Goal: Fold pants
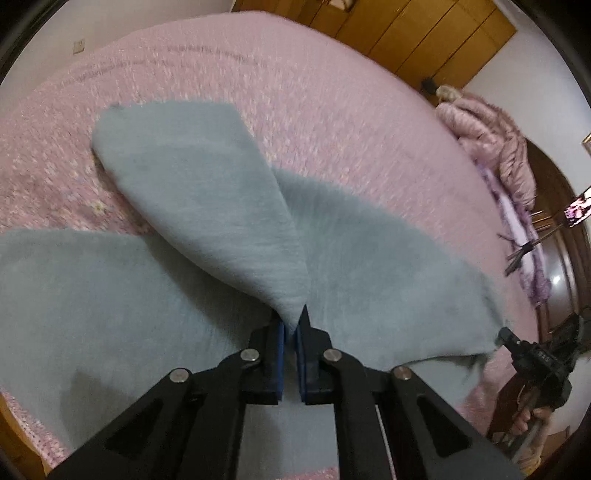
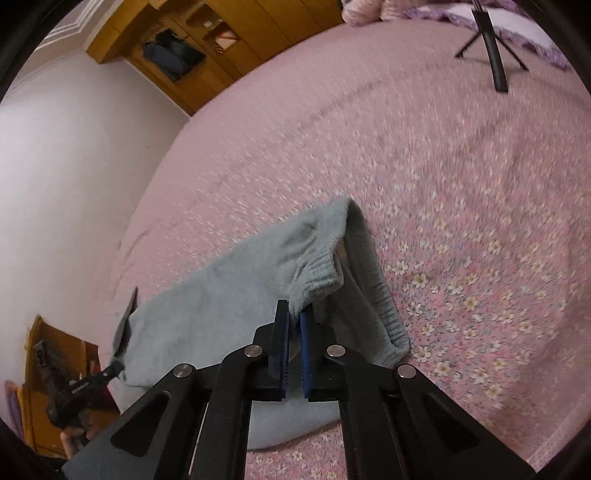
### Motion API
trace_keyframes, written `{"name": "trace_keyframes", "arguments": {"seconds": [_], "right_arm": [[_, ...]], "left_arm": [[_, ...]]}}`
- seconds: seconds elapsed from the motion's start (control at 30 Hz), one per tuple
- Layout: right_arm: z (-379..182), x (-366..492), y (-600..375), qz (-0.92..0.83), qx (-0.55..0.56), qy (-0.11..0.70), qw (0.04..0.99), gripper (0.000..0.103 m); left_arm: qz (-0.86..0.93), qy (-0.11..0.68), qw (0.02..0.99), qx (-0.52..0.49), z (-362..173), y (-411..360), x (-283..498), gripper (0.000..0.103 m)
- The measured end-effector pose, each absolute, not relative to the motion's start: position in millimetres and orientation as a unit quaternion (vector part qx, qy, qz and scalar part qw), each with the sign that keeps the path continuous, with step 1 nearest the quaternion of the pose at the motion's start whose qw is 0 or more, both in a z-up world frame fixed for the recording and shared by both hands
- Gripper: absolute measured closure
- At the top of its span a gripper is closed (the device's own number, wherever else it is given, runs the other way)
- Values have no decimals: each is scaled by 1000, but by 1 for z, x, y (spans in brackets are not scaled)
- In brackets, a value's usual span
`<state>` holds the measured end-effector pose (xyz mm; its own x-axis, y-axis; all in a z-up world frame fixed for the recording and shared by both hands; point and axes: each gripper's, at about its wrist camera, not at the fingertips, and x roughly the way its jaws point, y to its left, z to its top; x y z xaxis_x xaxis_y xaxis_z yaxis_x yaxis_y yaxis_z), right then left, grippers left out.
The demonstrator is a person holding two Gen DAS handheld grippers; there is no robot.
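Two handheld grippers each pinch a pair of grey-blue fleece pants (image 1: 207, 206) spread on a bed with a pink floral bedspread (image 1: 332, 122).

The left gripper (image 1: 293, 325) has its blue-padded jaws closed nearly all the way on a pointed fold of the fabric, likely a leg end, which rises like a tent above the rest of the garment. The right gripper (image 2: 295, 317) is likewise clamped almost shut, holding the fabric just below the gathered elastic waistband (image 2: 325, 269), which is lifted off the bed and sagging open. In each view the other gripper appears small at the garment's far edge.

Both grips look thin, each taking only a narrow edge of cloth. If the hands pull apart or lift quickly, the soft fleece could slip free and the fold would collapse. The waistband hangs open in a loop, so laying it down carelessly could trap a crease or leave the layers uneven. The other leg lies flat beneath and may drag or bunch as the raised part travels.

Around the bed: a wooden wardrobe (image 1: 417, 33) against the wall, a pink quilted jacket (image 1: 491, 136) heaped at the far edge, and a black tripod (image 2: 491, 48) standing on the bedspread, well apart from the pants. Nothing lies directly in the way of the fold.
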<state>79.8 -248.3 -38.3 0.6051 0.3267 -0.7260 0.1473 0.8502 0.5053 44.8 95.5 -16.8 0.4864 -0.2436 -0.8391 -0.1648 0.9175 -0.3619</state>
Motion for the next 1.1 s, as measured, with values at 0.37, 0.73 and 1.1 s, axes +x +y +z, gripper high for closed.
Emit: {"name": "trace_keyframes", "arguments": {"seconds": [0.37, 0.73, 1.1], "right_arm": [[-41, 35, -252, 29, 220, 471, 854, 97], [-90, 41, -245, -19, 153, 524, 838, 95], [-35, 26, -246, -25, 139, 502, 853, 84]], "left_arm": [[-65, 515, 831, -200, 10, 97, -12, 98], [-67, 606, 771, -183, -49, 88, -12, 95], [-32, 586, 793, -165, -30, 113, -22, 60]]}}
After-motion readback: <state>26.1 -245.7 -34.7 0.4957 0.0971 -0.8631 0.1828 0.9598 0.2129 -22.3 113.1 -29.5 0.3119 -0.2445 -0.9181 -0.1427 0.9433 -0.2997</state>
